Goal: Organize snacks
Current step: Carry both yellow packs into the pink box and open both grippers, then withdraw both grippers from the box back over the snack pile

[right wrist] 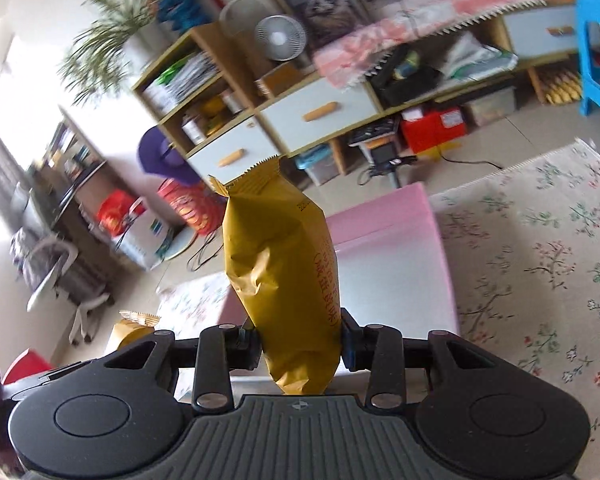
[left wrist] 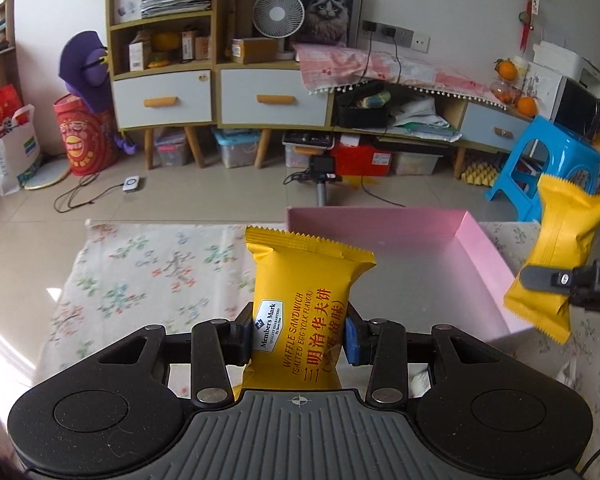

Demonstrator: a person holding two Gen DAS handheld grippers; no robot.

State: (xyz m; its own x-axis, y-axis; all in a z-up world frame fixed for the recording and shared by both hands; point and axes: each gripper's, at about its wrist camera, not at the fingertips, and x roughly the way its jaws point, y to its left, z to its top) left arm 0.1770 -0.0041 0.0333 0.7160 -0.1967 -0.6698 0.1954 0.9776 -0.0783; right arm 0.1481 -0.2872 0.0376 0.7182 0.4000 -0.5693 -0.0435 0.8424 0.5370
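Observation:
My left gripper is shut on a yellow waffle sandwich packet, which stands upright between the pads, label towards the camera. It hangs above the floral tablecloth, just left of the open pink box. My right gripper is shut on a second yellow packet, tilted, with the pink box right behind it. In the left wrist view that second packet shows at the right edge, over the box's right wall. The first packet's crimped end peeks in at the lower left of the right wrist view.
The floral tablecloth covers the table on both sides of the box. Beyond the table lie a tiled floor, a tripod-mounted camera, a blue plastic stool and a long cabinet with drawers.

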